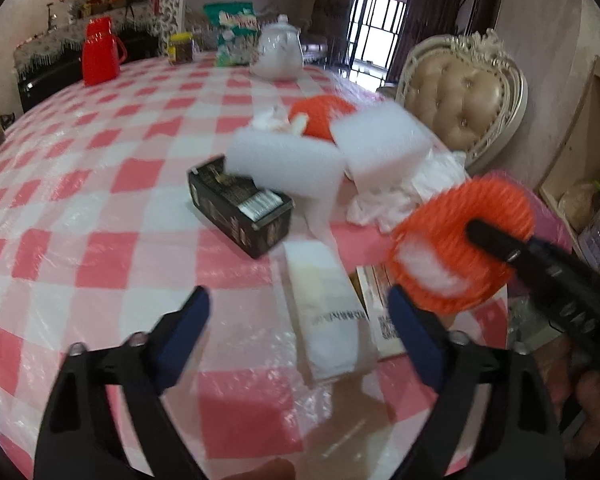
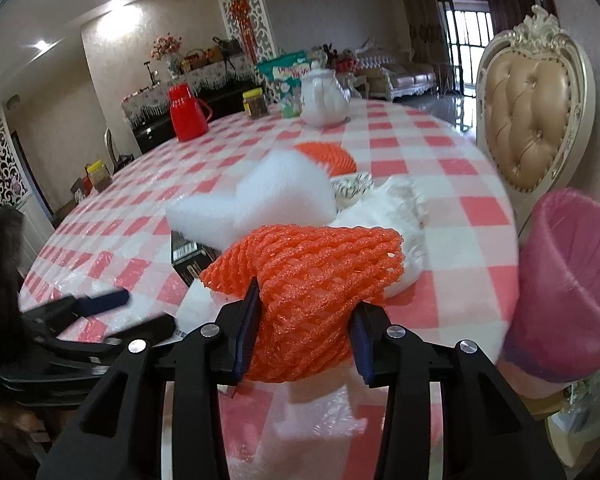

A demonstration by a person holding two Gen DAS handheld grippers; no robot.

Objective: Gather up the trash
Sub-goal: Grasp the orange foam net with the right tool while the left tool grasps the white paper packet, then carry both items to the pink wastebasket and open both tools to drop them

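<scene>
Orange foam netting [image 2: 312, 292], light and compressible, sits clamped mid-body in the right tongs [image 2: 305, 334] above the table [image 2: 460, 216], near the pink bin [image 2: 572, 280]. Left tongs [image 1: 300, 336] gape wide, holding nothing.

Your table [image 1: 100, 216] wears a pink-checked cloth under clear plastic; on it you have a black box [image 1: 240, 210], white foam blocks [image 1: 288, 168], crumpled tissue [image 1: 404, 188], a teapot [image 1: 280, 50] and red jug [image 1: 99, 51].

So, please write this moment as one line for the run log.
right claw: shut on orange foam net | left claw: open, holds nothing | pink bin: beside table | black box: on table
</scene>
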